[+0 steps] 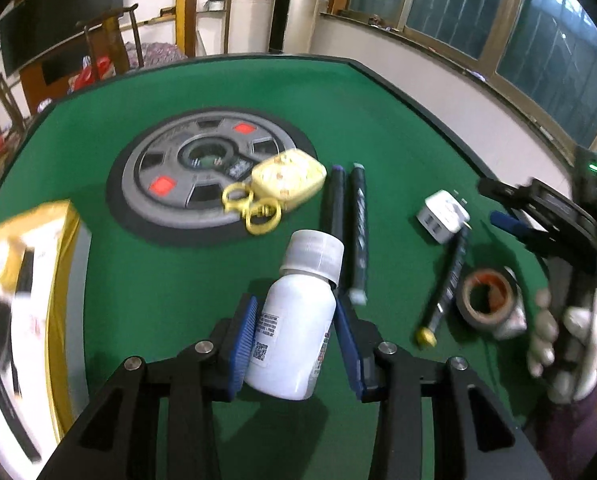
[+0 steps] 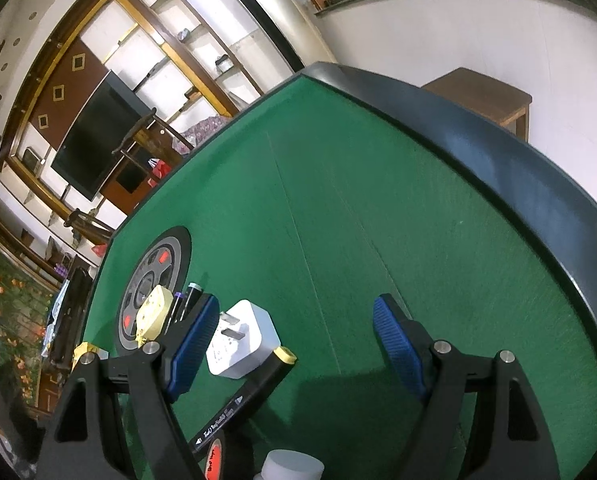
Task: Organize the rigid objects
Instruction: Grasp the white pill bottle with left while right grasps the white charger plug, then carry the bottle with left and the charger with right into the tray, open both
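Counting one white bottle (image 1: 298, 320), three markers (image 1: 358, 232), one charger (image 1: 442, 214).

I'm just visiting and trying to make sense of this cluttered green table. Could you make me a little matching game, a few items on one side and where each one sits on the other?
Things:
1. white bottle
2. yellow case
3. white charger plug
4. tape roll

Places:
A. lying partly on the grey round disc in the table's middle
B. between the left gripper's blue pads
C. on the felt nearest the gloved right hand
D. beside the tip of the yellow-capped marker

Pairs: 1-B, 2-A, 3-D, 4-C
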A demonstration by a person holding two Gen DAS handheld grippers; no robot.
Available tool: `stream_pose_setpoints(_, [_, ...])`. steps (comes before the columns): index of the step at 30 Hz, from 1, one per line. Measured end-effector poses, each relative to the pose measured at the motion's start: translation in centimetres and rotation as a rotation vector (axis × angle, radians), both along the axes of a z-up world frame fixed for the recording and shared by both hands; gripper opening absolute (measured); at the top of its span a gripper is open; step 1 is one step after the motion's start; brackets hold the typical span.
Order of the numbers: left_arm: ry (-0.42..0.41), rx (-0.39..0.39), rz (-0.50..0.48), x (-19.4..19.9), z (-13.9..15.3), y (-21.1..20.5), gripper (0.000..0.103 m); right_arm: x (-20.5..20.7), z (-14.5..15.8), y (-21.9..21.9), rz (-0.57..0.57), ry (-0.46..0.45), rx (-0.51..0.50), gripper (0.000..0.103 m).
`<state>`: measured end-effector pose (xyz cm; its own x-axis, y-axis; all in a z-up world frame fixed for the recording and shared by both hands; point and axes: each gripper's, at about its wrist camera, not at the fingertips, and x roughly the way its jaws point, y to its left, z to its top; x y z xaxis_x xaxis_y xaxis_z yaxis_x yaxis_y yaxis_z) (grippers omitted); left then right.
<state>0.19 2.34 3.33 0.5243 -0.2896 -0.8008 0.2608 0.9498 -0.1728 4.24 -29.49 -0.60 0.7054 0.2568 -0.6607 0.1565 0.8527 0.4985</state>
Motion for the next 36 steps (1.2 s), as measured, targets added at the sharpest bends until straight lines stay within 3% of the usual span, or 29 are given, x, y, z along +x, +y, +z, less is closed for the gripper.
stream_pose_setpoints(6, [0.001, 0.025, 0.019, -2.8, -1.4, 0.6, 0.041, 0.2, -0.9, 0.2, 0.014, 0.034, 0.014, 0.079])
stream_pose_setpoints(10, [0.04, -0.044, 0.063, -2.4, -2.9, 1.5, 0.041, 0.2, -0.9, 0.6, 0.017, 0.036, -0.001, 0.079])
stream_pose_setpoints(14, [-0.016, -0.055, 0.079, -2.9, -3.1, 1.4, 0.041, 0.1, -0.9, 0.8, 0.019, 0.035, -0.016, 0.079])
stream_pose_setpoints(18, [-0.012, -0.104, 0.089, -2.8, -3.1, 1.6, 0.05, 0.4, -0.8, 1.2, 0.04, 0.032, -0.014, 0.083])
stream_pose_setpoints(22, [-0.01, -0.115, 0.09, -2.7, -3.2, 1.8, 0.05, 0.9, -1.0, 2.0, 0.109, 0.045, 0.029, 0.084])
stream_pose_setpoints(27, [-0.015, -0.074, 0.087, -2.8, -3.1, 1.2, 0.05, 1.8, -0.1, 4.9, 0.21, 0.108, -0.108, 0.084])
stream_pose_setpoints(33, [-0.034, 0.074, 0.066, -3.1, -3.2, -0.9, 0.049, 4.1, 0.3, 9.1, 0.328, 0.198, -0.355, 0.084])
stream_pose_setpoints(34, [-0.036, 0.063, 0.064, -3.3, -3.1, -0.8, 0.035, 4.5, 0.0, 9.6, 0.343, 0.216, -0.38, 0.084])
stream_pose_setpoints(36, [-0.025, 0.009, 0.059, -3.3, -3.1, 0.0, 0.035, 4.9, -0.5, 10.5, 0.361, 0.233, -0.433, 0.081])
